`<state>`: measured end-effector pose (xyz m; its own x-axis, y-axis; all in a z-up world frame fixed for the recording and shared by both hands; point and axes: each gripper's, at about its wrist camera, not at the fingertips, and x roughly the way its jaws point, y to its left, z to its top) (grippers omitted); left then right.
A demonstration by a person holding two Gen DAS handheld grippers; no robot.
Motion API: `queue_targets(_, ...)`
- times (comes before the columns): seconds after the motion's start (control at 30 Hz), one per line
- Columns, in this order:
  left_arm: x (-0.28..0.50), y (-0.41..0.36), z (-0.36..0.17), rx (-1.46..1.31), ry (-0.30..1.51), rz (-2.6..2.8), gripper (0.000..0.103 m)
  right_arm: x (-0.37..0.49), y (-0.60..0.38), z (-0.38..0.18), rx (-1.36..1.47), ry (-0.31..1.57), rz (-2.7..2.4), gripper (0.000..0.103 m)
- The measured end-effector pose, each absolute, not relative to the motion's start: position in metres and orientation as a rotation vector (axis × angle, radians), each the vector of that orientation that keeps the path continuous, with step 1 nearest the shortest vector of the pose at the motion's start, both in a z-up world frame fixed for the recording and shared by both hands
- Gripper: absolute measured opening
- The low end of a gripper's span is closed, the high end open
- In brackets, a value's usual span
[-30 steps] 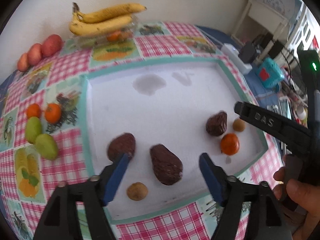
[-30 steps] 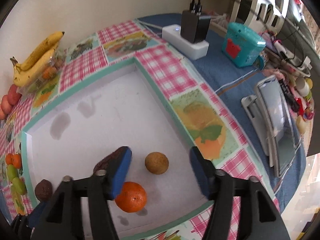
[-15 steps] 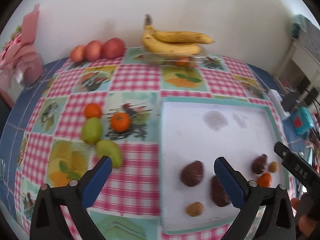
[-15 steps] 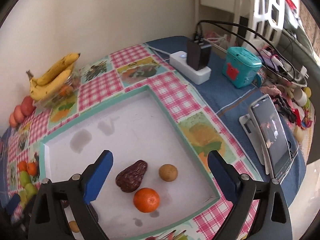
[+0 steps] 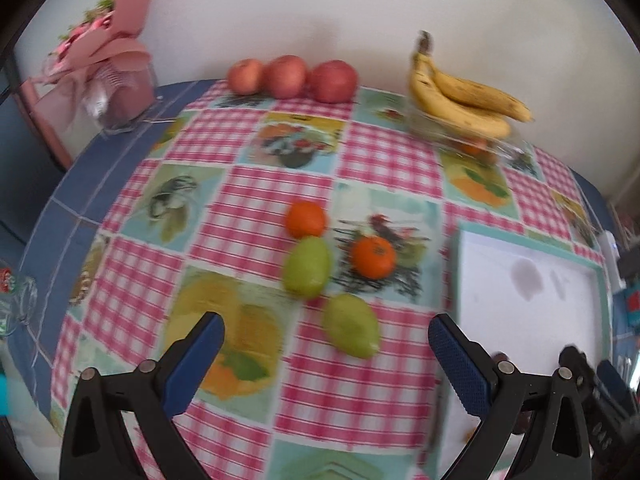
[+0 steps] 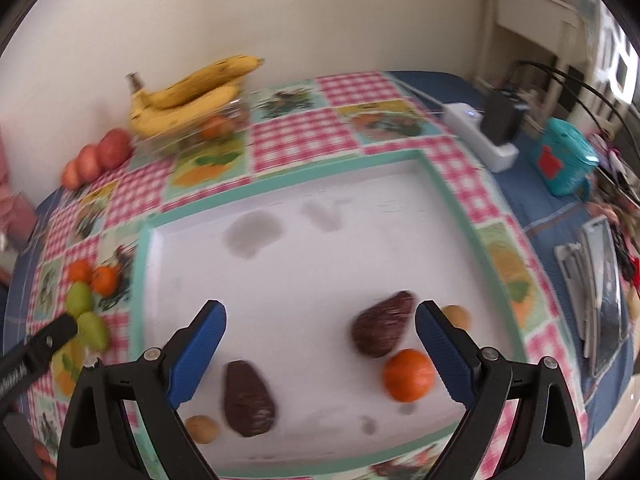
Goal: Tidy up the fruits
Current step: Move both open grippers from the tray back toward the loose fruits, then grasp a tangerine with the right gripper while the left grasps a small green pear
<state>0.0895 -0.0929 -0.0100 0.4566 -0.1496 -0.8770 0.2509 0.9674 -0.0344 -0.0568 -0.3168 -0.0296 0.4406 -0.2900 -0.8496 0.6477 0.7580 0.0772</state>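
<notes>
Left wrist view. The left gripper (image 5: 326, 350) hangs above the checked tablecloth (image 5: 384, 160) with its blue fingers (image 5: 196, 364) spread wide and nothing between them. Ahead of the fingertips lie two green mangoes (image 5: 307, 266), the nearer green mango (image 5: 351, 331) just beside the farther one. Two oranges (image 5: 305, 219) sit just behind them, the second orange (image 5: 373, 257) on a printed square to the right. Three red apples (image 5: 288, 77) stand in a row at the far edge by the wall, and a bunch of bananas (image 5: 464, 100) rests on a clear dish (image 5: 492, 148) to their right. The white tray (image 5: 528, 308) fills the right side. A pink bouquet (image 5: 108, 48) stands far left.

Right wrist view. The right gripper (image 6: 320, 346) is held over the white tray (image 6: 320, 248), fingers (image 6: 438, 354) spread apart, empty. Within the tray lie two dark brown avocados (image 6: 382, 324), the second avocado (image 6: 248, 398) nearer the left finger, one orange (image 6: 408, 375) beside the right finger, and two small brown fruits (image 6: 202, 429), the other small fruit (image 6: 456, 314) partly hidden behind the right finger. The picture is blurred.
</notes>
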Motion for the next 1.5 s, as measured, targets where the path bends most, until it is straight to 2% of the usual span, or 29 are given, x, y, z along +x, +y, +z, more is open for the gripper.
queue_targets(0.2, 0.099, -0.067, 0.001, 0.076, 1.026, -0.186, 0.103, -0.038, -0.288, -0.031, 0.383, 0.961, -0.542, 0.096)
queue_targets(0.67, 0.115, -0.044, 0.005, -0.027, 1.051, -0.131, 0.103, -0.013, -0.253, -0.014, 0.294, 0.905, -0.423, 0.096)
queue_targets(1.13, 0.156, 0.012, -0.003, -0.151, 1.036, -0.095, 0.103, 0.028, -0.247, 0.014, 0.356, 0.87, -0.357, 0.096)
queue_targets(1.5, 0.184, 0.028, -0.002, -0.225, 1.008, -0.095, 0.103, 0.071, -0.233, 0.022, 0.348, 0.856, -0.324, 0.096)
